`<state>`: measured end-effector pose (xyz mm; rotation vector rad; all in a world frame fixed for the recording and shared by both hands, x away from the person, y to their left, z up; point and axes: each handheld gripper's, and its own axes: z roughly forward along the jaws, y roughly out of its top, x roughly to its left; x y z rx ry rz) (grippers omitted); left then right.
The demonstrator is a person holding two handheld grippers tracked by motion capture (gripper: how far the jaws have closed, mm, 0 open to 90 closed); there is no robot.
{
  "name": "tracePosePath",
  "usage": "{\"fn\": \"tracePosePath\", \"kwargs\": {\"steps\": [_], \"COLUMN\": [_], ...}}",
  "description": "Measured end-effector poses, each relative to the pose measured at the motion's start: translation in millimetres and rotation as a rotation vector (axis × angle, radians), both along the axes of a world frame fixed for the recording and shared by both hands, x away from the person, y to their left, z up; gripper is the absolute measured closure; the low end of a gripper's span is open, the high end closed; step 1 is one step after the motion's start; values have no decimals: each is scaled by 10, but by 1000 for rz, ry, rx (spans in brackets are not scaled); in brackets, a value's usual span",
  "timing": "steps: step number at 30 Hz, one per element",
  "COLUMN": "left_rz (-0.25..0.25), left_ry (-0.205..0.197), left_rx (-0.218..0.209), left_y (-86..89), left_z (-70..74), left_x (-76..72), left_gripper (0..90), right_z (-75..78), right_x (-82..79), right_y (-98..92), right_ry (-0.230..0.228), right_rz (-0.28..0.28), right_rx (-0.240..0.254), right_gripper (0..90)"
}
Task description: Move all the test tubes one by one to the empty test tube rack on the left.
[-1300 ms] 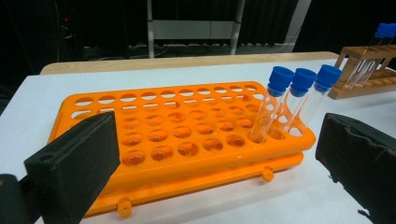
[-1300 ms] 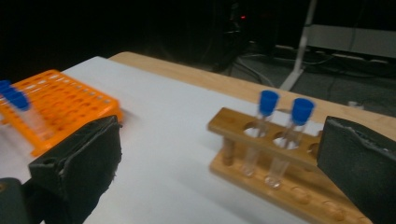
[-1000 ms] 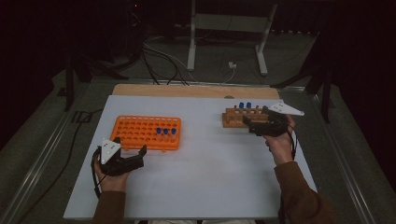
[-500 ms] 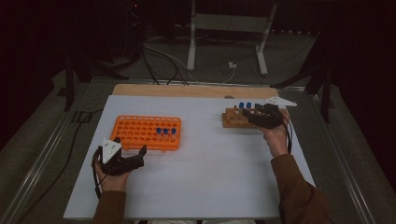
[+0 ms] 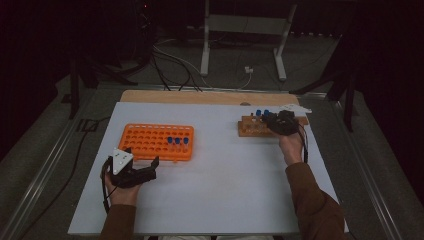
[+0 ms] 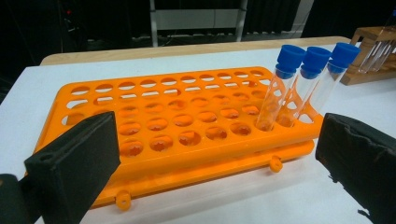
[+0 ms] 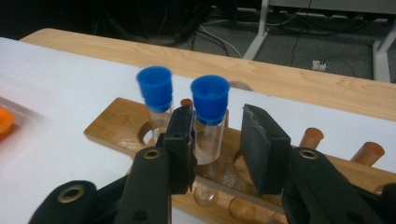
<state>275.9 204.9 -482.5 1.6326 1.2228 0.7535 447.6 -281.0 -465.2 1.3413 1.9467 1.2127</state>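
Note:
In the right gripper view, two clear tubes with blue caps stand in a wooden rack (image 7: 116, 122). My right gripper (image 7: 217, 136) straddles the nearer tube (image 7: 210, 99). Its jaws have just been closing. The left pad is against the glass and the right pad stands a little off it. The other tube (image 7: 155, 88) is just to the left. In the high view this gripper (image 5: 270, 121) sits at the wooden rack (image 5: 248, 129). My left gripper (image 5: 142, 156) rests open and holds nothing, in front of the orange rack (image 5: 150, 141), which holds three blue-capped tubes (image 6: 306, 77).
A white table top (image 5: 225, 190) carries both racks, with a wooden strip (image 5: 200, 96) along its far edge. Wooden pegs (image 7: 310, 137) stick up from the wooden rack on the right. Cables and metal stand legs (image 5: 205, 45) lie on the dark floor beyond.
My right hand has moved forward and down onto the wooden rack, and its jaws have narrowed around a blue-capped tube. The left hand has stayed put.

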Motion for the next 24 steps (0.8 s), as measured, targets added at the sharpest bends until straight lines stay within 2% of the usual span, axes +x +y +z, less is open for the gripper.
{"fn": "tracePosePath", "kwargs": {"steps": [3,9,13,24], "left_rz": [1,-1,1,-6], "left_ry": [0,-2,0,4], "left_rx": [1,0,0,5], "left_y": [-1,-7,-1,-22], "left_z": [-1,-1,-3,-11], "left_x": [0,-2,1,4], "left_gripper": [7,7,7,8], "right_z": [-12,-29,-45,-38], "right_x": [20,0,-17,-34], "right_y": [-9,58,99,130], "right_ry": [-3,-28,-37,-37], "right_rz": [-2,13,21,-6], "right_rx": [17,-10,-20,-36], "right_gripper": [668,754,758,770]}}
